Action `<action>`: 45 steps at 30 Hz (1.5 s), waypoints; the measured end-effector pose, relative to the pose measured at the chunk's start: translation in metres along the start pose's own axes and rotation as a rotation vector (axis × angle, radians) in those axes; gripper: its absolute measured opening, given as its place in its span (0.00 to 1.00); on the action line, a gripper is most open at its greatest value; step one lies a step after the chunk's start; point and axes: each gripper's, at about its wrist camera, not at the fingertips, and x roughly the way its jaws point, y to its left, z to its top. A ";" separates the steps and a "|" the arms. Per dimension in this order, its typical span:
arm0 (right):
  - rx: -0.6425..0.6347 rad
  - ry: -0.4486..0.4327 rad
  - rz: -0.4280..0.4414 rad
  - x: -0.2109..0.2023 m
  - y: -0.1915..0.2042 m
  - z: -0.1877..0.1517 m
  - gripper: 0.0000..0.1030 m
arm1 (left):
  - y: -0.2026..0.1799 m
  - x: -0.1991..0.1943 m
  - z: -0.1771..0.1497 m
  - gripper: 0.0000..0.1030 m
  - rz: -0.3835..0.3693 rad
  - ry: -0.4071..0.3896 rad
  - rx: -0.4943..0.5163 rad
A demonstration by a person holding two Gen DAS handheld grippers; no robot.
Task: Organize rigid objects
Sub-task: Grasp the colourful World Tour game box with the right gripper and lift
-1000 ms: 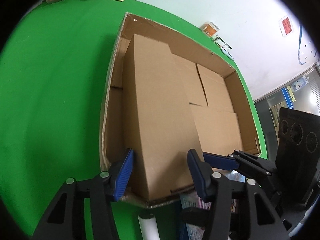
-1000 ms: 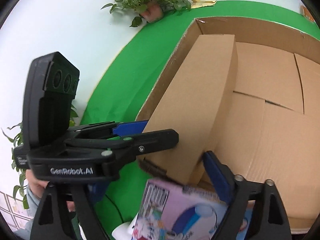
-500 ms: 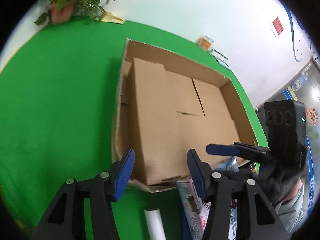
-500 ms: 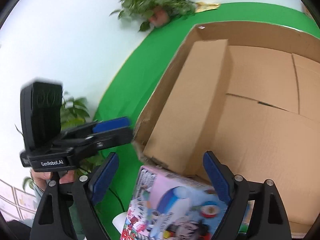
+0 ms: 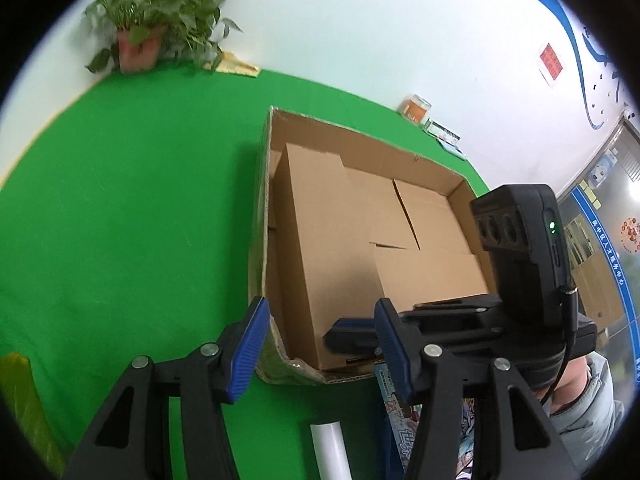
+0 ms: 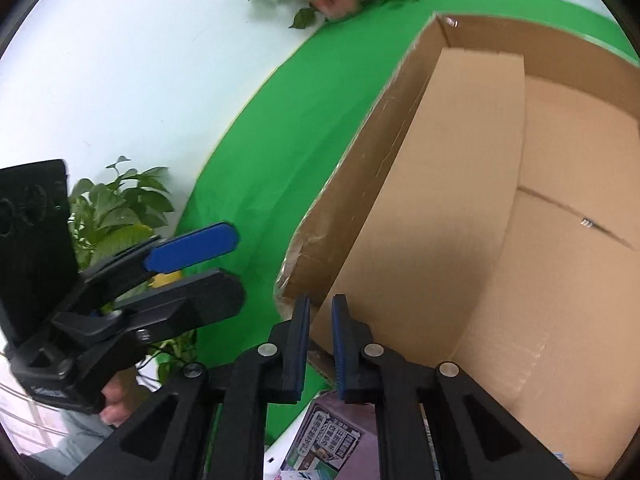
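A large shallow cardboard tray [image 5: 262, 216] lies on the green table and holds plain cardboard boxes. A long box [image 5: 320, 240] runs along its left wall [image 6: 360, 184]. My left gripper [image 5: 322, 312] hovers open over the tray's near corner with nothing between its fingers; it also appears at the left as my left gripper [image 6: 232, 264]. My right gripper [image 6: 320, 304] is shut to a thin slit at that same corner, and I cannot tell if the tray's edge is pinched. A colourful printed box [image 6: 328, 440] lies just below the right gripper [image 5: 336, 332].
A white roll [image 5: 328, 444] lies on the table near the printed box [image 5: 400, 412]. A potted plant [image 5: 152, 28] and an orange jar [image 5: 416, 109] stand at the table's far edge. Something yellow [image 5: 20, 400] sits at the near left. A person's grey sleeve [image 5: 580, 404] is at the right.
My right gripper's jaws went from wide apart to nearly together. My left gripper drew back and up from the tray, so more table shows. The printed box sank lower in the right view.
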 end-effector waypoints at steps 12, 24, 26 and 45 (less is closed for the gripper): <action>0.179 -0.016 -0.099 -0.018 -0.054 0.027 0.14 | 0.011 0.033 0.005 0.54 0.007 0.078 -0.012; 0.161 -0.118 0.008 -0.035 -0.036 0.012 0.25 | -0.016 -0.014 -0.011 0.78 0.096 -0.113 0.050; 0.135 -0.144 -0.020 -0.053 -0.033 -0.007 0.44 | -0.022 -0.022 -0.016 0.78 0.079 -0.126 0.051; 0.005 -0.192 -0.226 -0.110 0.002 -0.178 0.99 | -0.060 0.037 -0.092 0.77 -0.202 0.207 -0.115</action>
